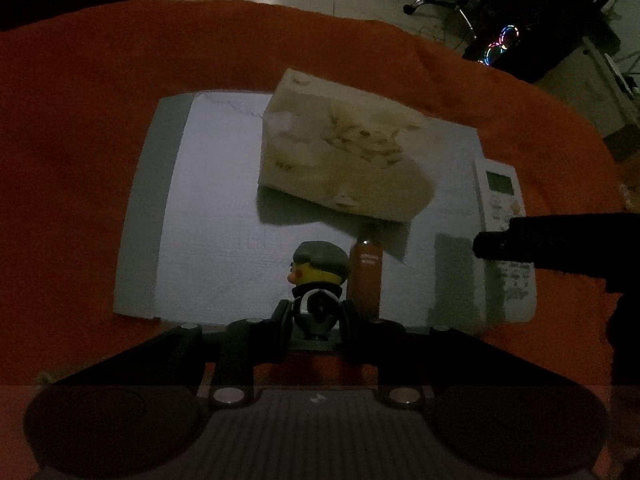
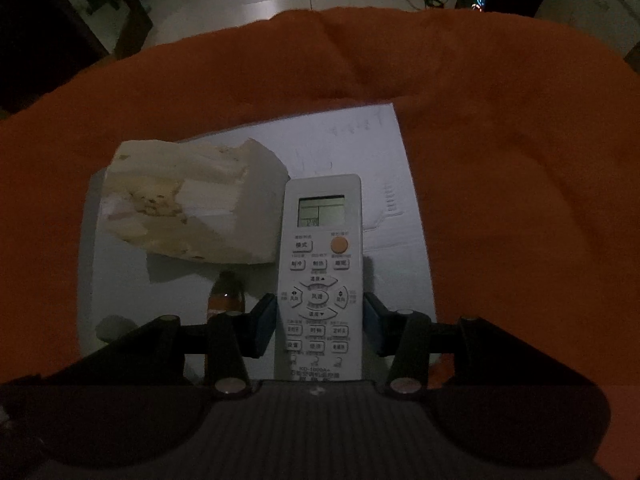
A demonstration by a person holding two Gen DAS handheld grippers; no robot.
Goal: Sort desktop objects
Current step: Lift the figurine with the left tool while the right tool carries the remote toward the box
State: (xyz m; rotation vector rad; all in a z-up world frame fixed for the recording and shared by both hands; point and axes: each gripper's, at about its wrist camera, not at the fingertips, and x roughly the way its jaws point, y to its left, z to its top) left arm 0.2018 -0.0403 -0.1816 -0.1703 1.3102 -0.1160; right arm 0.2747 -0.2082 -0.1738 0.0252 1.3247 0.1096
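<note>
My left gripper (image 1: pixel 316 312) is shut on a small toy figure (image 1: pixel 318 270) with a yellow face and grey cap, over the white sheet (image 1: pixel 208 216). A brown bottle (image 1: pixel 365 276) stands just right of the figure. My right gripper (image 2: pixel 320 322) is shut on the sides of a white remote control (image 2: pixel 320 264), which lies on the white sheet (image 2: pixel 396 240); the remote also shows in the left wrist view (image 1: pixel 505 216). A pale tissue pack (image 1: pixel 344 160) lies on the sheet, left of the remote in the right wrist view (image 2: pixel 192 204). The bottle (image 2: pixel 226 294) stands below the pack.
An orange cloth (image 1: pixel 80 120) covers the table around the sheet and also fills the right wrist view (image 2: pixel 520 160). The right gripper's black body (image 1: pixel 560 244) reaches in from the right. Beyond the table edge are a tiled floor, chair legs and lit equipment (image 1: pixel 504 40).
</note>
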